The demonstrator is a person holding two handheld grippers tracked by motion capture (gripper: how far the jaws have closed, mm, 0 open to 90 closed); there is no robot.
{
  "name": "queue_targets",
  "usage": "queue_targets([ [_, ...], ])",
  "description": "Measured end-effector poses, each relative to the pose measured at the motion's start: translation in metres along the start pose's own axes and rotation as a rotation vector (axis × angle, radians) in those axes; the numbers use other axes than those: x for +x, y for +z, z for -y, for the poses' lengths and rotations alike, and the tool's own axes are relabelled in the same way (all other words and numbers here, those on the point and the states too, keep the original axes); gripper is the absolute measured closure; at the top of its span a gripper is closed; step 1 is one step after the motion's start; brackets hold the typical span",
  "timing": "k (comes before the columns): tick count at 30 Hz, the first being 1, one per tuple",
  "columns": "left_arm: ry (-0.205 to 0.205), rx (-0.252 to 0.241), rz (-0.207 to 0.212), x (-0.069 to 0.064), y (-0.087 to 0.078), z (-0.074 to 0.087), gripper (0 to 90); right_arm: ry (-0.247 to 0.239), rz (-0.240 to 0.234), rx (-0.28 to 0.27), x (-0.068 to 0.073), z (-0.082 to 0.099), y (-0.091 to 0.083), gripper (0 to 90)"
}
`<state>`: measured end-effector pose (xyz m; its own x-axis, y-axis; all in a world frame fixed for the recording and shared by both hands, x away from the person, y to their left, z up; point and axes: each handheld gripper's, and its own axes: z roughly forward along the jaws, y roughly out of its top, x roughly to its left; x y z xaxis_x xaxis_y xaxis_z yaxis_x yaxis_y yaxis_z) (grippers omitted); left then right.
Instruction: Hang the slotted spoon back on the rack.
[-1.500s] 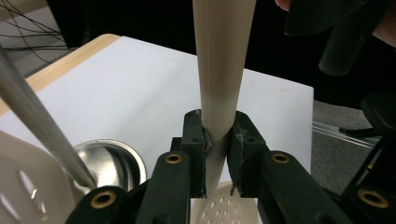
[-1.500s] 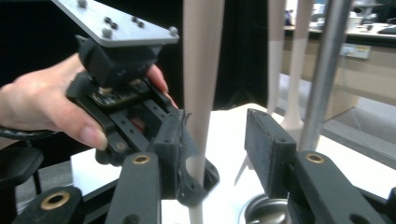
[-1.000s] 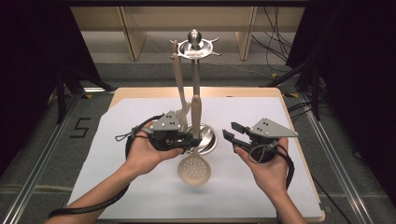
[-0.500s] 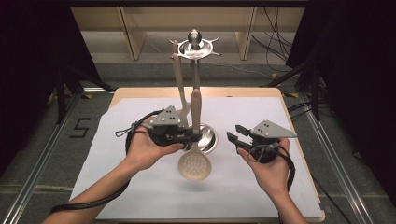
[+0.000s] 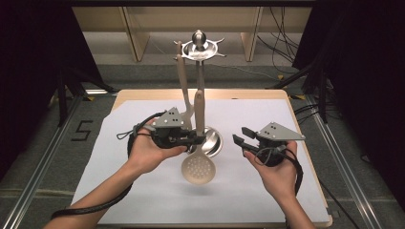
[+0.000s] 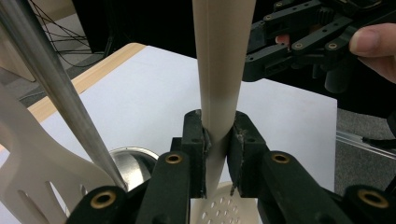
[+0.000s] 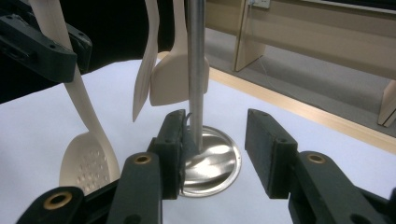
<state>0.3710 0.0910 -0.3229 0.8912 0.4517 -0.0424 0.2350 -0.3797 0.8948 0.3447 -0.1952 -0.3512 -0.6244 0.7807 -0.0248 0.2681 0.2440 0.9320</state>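
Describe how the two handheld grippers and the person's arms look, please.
Both the left gripper and the right gripper are black, with brass-coloured rivets, flat rectangular fingers, a grey three-cornered plate on top and a black cable trailing along the forearm. The forearms are bare, with no sleeves in view.

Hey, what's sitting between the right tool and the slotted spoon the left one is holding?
In the high view, between the right tool and the slotted spoon sits the utensil stand's round metal base on white paper.
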Motion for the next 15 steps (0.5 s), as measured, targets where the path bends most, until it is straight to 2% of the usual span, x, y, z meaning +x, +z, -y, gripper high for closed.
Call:
queue_targets([
  [2,0.001,0.001,-0.001,0.000,0.000,0.000,77.6,0.008,-0.002,0.012,0.000,0.000,-0.001,59.5],
  [3,0.005,0.003,0.001,0.000,0.000,0.000,77.7,-0.029,-0.009,0.020,-0.004,0.000,0.000,59.4],
  [6,0.004,0.002,-0.002,0.002,0.001,-0.002,77.6,-0.015,0.011,0.013,-0.007,0.002,0.002,59.2],
  [7,0.005,0.005,-0.002,0.002,0.002,-0.002,77.6,0.015,0.003,0.033,-0.006,0.002,0.001,59.1],
  [10,0.006,0.003,-0.002,0.004,0.002,-0.003,77.6,0.005,0.009,0.023,-0.009,0.004,0.002,58.6],
  [11,0.004,0.001,-0.001,0.004,0.002,-0.003,77.6,0.007,0.003,0.038,-0.010,0.004,0.001,58.5],
  [13,0.002,0.003,-0.002,0.004,0.002,-0.004,77.6,-0.013,0.006,0.025,-0.012,0.004,0.001,58.4],
  [15,0.002,0.003,-0.001,0.004,0.002,-0.005,77.6,-0.002,0.016,0.024,-0.011,0.004,0.000,58.3],
])
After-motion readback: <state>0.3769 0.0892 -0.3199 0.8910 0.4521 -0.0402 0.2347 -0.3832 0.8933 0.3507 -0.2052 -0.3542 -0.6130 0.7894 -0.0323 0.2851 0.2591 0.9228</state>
